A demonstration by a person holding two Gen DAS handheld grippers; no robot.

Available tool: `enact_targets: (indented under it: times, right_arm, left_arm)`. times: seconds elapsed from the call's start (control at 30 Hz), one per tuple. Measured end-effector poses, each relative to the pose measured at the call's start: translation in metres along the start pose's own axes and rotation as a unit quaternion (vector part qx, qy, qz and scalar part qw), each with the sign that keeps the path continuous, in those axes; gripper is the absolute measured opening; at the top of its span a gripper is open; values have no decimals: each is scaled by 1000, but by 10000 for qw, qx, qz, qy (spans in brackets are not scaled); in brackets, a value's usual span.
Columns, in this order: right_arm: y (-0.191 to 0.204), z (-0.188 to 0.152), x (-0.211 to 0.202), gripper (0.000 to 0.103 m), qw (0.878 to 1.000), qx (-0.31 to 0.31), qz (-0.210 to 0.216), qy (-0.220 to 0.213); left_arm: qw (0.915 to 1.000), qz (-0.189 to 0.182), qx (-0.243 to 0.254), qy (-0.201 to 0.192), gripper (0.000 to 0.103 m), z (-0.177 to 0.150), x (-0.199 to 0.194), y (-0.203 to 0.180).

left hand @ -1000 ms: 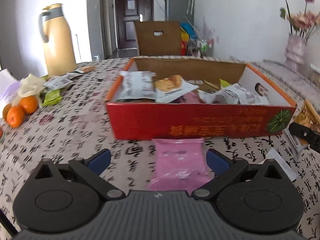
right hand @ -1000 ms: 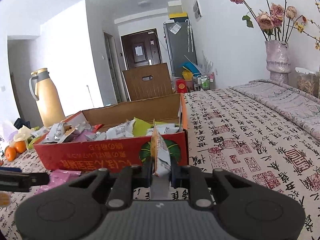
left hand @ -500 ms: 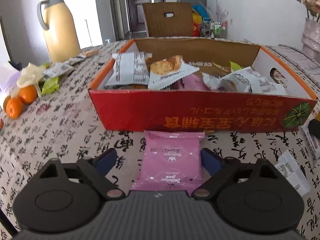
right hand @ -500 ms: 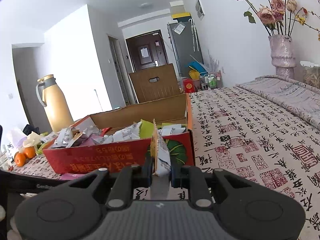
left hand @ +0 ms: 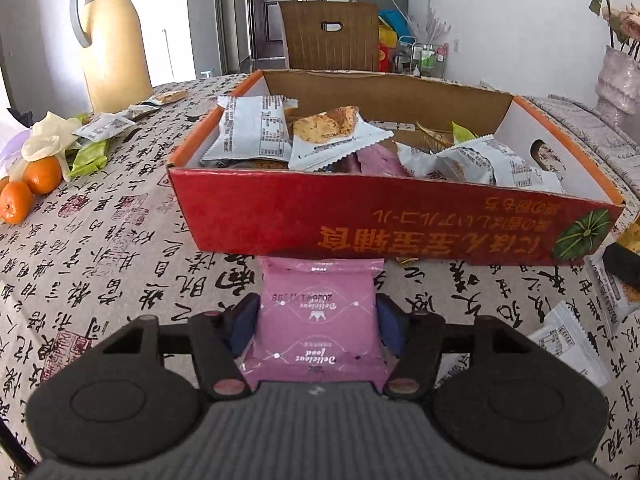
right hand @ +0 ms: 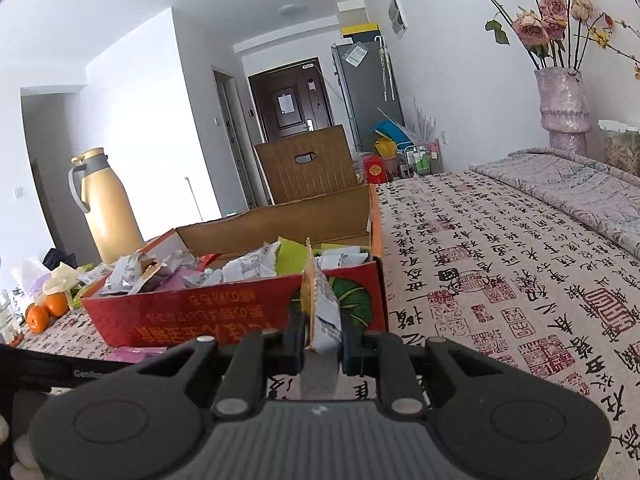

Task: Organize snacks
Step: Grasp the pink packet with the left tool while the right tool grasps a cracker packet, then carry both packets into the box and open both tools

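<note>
A pink snack packet (left hand: 318, 320) lies on the patterned tablecloth just in front of the red cardboard box (left hand: 360, 224), which holds several wrapped snacks. My left gripper (left hand: 318, 312) straddles the packet. Its jaws are closing, and the blue pads (left hand: 240, 320) touch the packet's two sides. In the right wrist view my right gripper (right hand: 322, 332) is shut on a white and orange snack packet (right hand: 322, 304). That packet stands on edge in front of the box's near right corner (right hand: 360, 300). A pink corner (right hand: 136, 354) shows below the box.
A yellow thermos jug (left hand: 112, 40), oranges (left hand: 28, 188) and loose packets (left hand: 104, 126) sit at the left. More white packets (left hand: 568, 340) lie right of the box. A vase of flowers (right hand: 564, 108) stands at the far right. A wooden chair back (left hand: 330, 36) rises behind the table.
My left gripper has tipped down and come forward over the pink packet, and its jaws have narrowed from wide apart to the packet's sides. The right gripper keeps its hold in place.
</note>
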State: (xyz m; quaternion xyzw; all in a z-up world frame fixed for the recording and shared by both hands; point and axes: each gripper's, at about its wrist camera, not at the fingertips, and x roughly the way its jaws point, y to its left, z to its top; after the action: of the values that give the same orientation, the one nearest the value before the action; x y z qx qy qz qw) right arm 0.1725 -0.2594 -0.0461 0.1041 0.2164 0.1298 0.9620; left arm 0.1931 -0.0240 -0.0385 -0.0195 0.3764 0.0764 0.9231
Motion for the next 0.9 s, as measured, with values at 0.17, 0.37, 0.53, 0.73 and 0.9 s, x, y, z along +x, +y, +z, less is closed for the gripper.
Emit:
enact_targets:
  times: [0.17, 0.37, 0.53, 0.73, 0.9]
  right_arm:
    - [0, 0, 0, 17, 10000, -6, -34, -1]
    - [2, 0, -2, 17, 9999, -59, -66, -52]
    - [6, 0, -4, 17, 9998, -144, -123, -106]
    - [12, 11, -18, 17, 9993, -221, -88, -294]
    - [24, 26, -23, 17, 9981, -373, -119, -478]
  left_arm:
    - [9999, -20, -63, -99, 63, -2, -9, 4]
    - [9995, -81, -139, -256, 63, -2, -23, 8]
    - [9985, -167, -168, -497, 63, 2, -42, 12]
    - [9957, -328, -202, -839, 63, 12, -65, 15]
    - [9928, -445, -174, -1095, 63, 25, -78, 13]
